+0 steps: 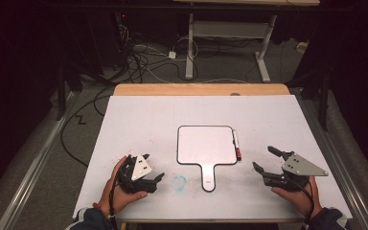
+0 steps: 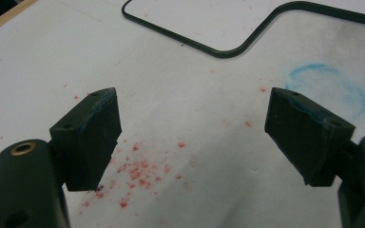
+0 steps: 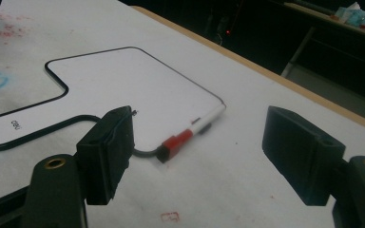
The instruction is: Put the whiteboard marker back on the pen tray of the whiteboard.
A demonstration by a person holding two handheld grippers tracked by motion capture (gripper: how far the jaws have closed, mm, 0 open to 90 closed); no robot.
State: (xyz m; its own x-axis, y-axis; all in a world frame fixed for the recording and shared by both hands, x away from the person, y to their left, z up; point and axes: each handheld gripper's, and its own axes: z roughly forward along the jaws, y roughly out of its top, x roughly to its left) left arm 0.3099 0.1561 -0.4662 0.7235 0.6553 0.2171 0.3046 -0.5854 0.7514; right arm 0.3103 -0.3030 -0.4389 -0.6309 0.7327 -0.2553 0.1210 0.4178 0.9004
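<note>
Near the tabletop's front edge, we hold both grippers, left [image 1: 154,167] and right [image 1: 264,159], released, and the marker [image 1: 237,145] touching the board's [image 1: 206,143] right edge could roll if nudged.

The room is dim, its edges falling off into near black. A white worktop [image 1: 148,120] lies under soft overhead light, with a strip of pale wood edge [image 1: 201,89] showing along its far side. Beyond that edge stands a second desk on a white metal frame [image 1: 230,33], its legs set on grey carpet [image 1: 43,158]. Loose cables [image 1: 139,60] tangle across the floor beneath it, one running to a small white box [image 1: 172,54]. Metal rails [image 1: 33,165] flank the worktop on both sides.
</note>
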